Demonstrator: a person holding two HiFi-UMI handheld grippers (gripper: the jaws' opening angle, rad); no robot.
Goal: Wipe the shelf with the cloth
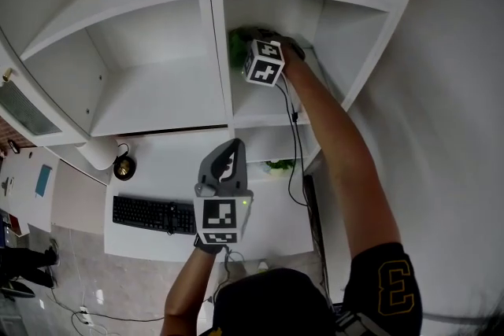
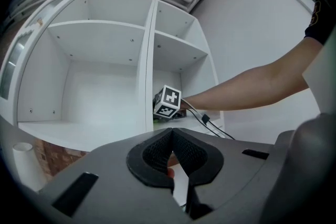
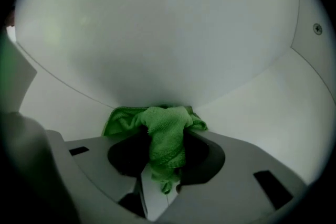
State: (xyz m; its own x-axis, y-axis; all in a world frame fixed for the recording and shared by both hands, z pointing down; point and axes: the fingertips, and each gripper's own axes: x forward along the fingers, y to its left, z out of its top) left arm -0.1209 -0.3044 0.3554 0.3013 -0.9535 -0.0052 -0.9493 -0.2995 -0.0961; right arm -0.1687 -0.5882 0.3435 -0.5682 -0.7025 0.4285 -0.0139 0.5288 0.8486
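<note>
Grey left gripper [image 2: 170, 139]: jaws pressed together, empty | right gripper [image 3: 164, 168]: jaws clamped on crumpled green terry cloth [image 3: 167, 131] | cloth inside white shelf unit [image 1: 264, 116] compartment.

An office: a white worktop [image 1: 169, 169] carries a black keyboard [image 1: 153, 214]; white shelving [image 1: 150, 94] stands above it.
</note>
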